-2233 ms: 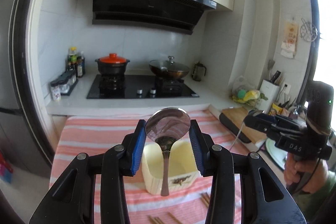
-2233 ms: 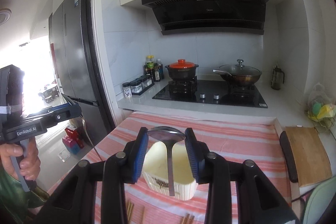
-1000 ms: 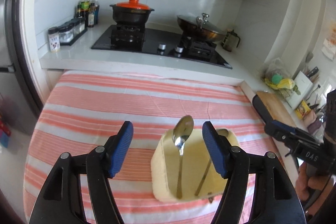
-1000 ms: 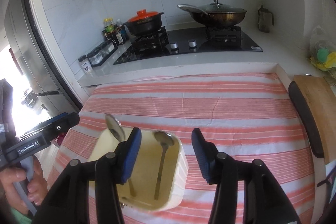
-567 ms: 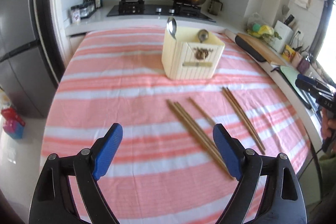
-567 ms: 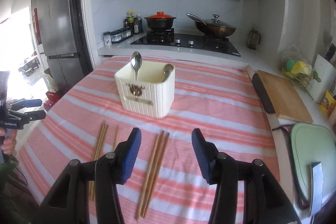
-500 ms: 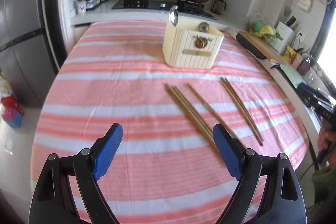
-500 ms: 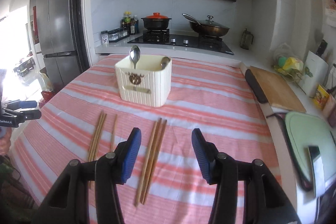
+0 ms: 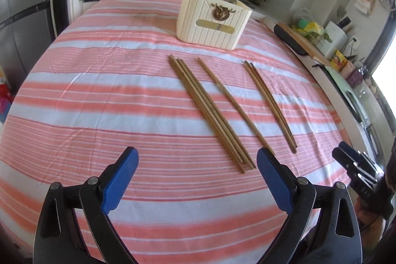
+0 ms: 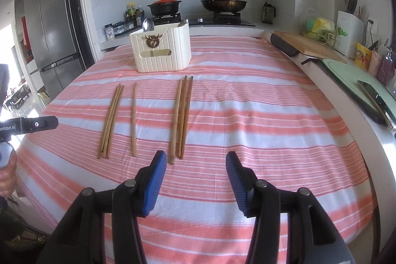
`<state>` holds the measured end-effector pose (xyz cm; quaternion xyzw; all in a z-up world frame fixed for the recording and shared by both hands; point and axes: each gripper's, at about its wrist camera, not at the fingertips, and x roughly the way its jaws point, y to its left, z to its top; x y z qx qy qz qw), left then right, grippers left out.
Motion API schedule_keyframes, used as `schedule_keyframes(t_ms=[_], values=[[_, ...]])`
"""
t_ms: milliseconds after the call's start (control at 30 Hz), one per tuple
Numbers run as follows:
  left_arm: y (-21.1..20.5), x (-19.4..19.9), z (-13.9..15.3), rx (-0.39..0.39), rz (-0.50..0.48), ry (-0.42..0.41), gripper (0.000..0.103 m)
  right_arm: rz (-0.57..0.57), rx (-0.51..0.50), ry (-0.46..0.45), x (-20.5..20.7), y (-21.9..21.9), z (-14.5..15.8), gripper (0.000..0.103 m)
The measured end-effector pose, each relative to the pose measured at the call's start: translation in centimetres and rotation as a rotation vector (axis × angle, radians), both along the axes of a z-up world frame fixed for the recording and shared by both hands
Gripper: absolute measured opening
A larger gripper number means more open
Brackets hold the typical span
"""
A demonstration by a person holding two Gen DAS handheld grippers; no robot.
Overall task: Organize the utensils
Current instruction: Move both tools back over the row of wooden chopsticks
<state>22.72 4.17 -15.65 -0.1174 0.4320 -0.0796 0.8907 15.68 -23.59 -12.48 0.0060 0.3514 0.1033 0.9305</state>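
Both my left gripper (image 9: 196, 180) and right gripper (image 10: 193, 181) gape empty at frame bottom, held low before the chopsticks (image 10: 182, 115) lying mid-frame on the striped cloth (image 10: 259, 115), ready to carry them to the cream holder (image 10: 162, 51) above, spoon (image 10: 148, 25) already inside.

Pink-and-white striped tablecloth (image 10: 247, 115), cream holder (image 10: 160, 53), brown chopsticks (image 10: 182, 115).

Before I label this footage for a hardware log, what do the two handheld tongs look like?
Both tongs, left and right, have black hinged plastic arms with silver rivets and ribbed blue pads. Seen side-on, the left body carries white "GenRobot.AI" lettering; the right one reads "DAS". Bare hands grip both handles.
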Motion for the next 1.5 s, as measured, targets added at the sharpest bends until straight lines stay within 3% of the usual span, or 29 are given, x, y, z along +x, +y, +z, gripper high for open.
schedule_keyframes(t_ms=[133,300,600,867,1267,1433,1500], values=[[-0.3,1.4,-1.8,-0.043,0.032,0.057,0.097,0.011,-0.001,0.01,0.3,0.5,-0.4,0.051],[-0.2,3.4,-2.6,-0.042,0.13,0.058,0.097,0.019,0.0,0.033,0.3,0.7,-1.3,0.051],[-1.9,6.6,-5.2,0.099,0.226,0.063,0.096,0.013,0.008,0.049,0.7,0.4,-1.5,0.051],[-2.7,6.7,-5.5,0.197,0.247,0.065,0.098,0.013,-0.005,0.068,1.8,0.3,-1.7,0.051],[-2.6,7.1,-5.9,0.254,0.254,0.087,0.098,0.017,-0.036,0.065,2.7,0.8,-1.3,0.051],[-2.6,7.1,-5.8,0.256,0.233,0.094,0.098,0.048,-0.043,0.116,5.9,0.8,-1.6,0.05],[-2.5,6.9,-5.8,0.258,0.221,0.093,0.097,0.059,-0.01,0.144,7.9,0.6,-1.9,0.039]])
